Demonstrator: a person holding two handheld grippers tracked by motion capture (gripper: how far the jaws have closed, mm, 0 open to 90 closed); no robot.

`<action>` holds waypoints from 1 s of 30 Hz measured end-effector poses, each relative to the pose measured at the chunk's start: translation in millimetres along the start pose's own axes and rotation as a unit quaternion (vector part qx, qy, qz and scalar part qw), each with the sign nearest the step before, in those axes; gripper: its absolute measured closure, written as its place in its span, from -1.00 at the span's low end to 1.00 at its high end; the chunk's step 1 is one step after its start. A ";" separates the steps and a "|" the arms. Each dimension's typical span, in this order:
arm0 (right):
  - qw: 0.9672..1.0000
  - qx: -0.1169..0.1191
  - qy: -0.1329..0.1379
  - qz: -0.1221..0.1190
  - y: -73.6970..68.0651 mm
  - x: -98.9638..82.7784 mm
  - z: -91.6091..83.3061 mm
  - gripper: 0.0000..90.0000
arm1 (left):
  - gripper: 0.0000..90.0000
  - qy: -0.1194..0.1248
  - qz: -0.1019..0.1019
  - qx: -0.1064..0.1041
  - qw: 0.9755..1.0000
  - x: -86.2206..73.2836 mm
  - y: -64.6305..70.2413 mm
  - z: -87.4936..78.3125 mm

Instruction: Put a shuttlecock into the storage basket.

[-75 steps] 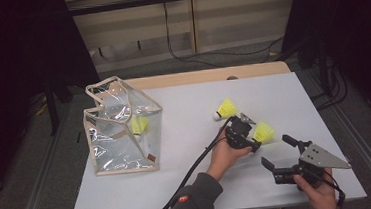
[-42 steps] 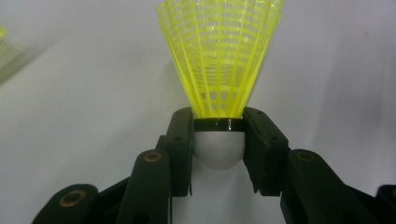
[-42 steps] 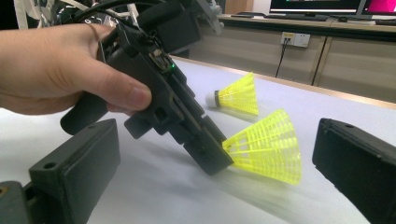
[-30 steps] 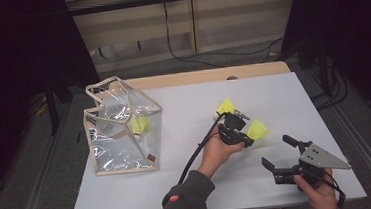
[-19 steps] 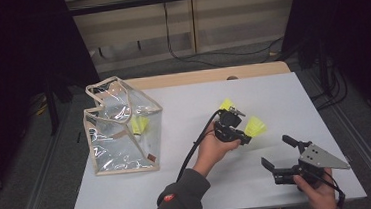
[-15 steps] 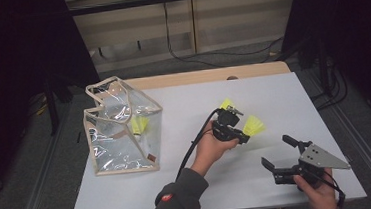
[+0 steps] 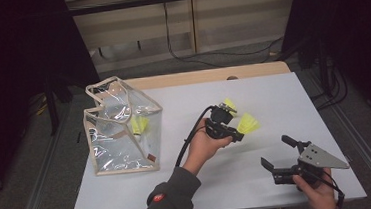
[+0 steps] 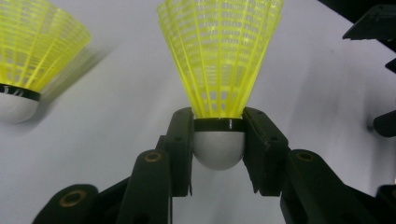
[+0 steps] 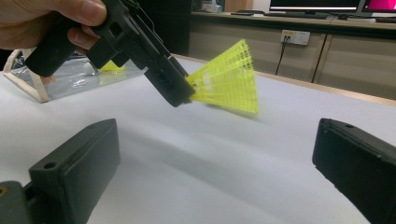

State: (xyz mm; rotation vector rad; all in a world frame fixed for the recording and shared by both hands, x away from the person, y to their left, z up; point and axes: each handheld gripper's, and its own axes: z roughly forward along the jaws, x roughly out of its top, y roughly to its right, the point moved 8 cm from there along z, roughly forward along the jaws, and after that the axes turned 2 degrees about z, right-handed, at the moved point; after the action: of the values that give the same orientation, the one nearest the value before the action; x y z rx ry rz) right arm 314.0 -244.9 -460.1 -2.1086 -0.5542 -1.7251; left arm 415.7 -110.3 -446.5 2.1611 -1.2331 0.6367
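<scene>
White counter (image 7: 273, 102), near to far: right hand-held gripper (image 7: 282, 157), jaws apart, empty; left hand-held gripper (image 7: 235, 130) clamping yellow plastic-skirted shuttlecock (image 7: 247, 123) by its white cork, raised off counter; second yellow shuttlecock (image 7: 229, 104); clear plastic pouch (image 7: 120, 129) far left

Yellow mesh shuttlecock (image 8: 219, 60) (white cork, black band), black tool (image 8: 218, 140), white table (image 7: 283, 97).

left tongs (image 7: 236, 134) clamped and raised off the table; right tongs (image 7: 276, 153) gaping, low.
</scene>
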 end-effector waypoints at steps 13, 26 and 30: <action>1.000 0.000 0.002 0.003 -0.7 1.3 -0.4 -0.98 | 0.45 -0.004 -0.005 0.003 1.000 -4.0 -7.9 -16.0; 1.000 0.000 0.003 0.001 0.2 2.2 -0.1 -0.98 | 0.44 0.000 -0.014 0.009 1.000 -7.2 -15.5 -34.3; 1.000 0.001 0.003 0.001 -0.3 2.0 0.6 -0.98 | 0.45 -0.002 -0.016 0.013 1.000 -9.6 -17.8 -37.3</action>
State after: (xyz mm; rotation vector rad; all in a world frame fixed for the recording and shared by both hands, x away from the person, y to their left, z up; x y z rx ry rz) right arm 314.8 -244.2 -458.2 -2.1017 -0.5514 -1.7289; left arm 422.3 -71.8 -429.8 2.2007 -1.1971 0.6382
